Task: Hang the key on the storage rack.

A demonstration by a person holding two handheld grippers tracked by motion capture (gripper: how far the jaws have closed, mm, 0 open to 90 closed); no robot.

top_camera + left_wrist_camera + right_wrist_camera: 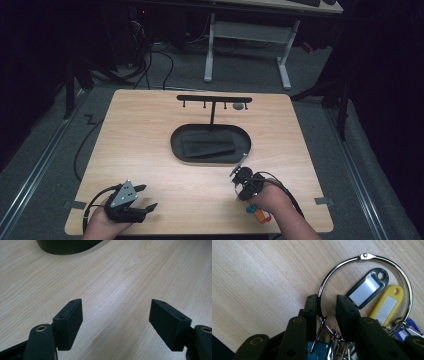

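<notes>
A light wooden table stands on grey carpet. Behind it is a white-legged desk, with black cables on the floor. The surrounding room is dark, perhaps curtained.

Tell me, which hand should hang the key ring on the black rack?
Probably the right. The right gripper has its jaws around the key ring, nearer the rack. The left gripper is open over bare table.

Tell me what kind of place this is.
Probably a lab or workshop set up for recording. A light wooden table stands on grey carpet, dark curtains hang at the sides, cables trail over the floor, and a height-adjustable desk stands behind.
</notes>
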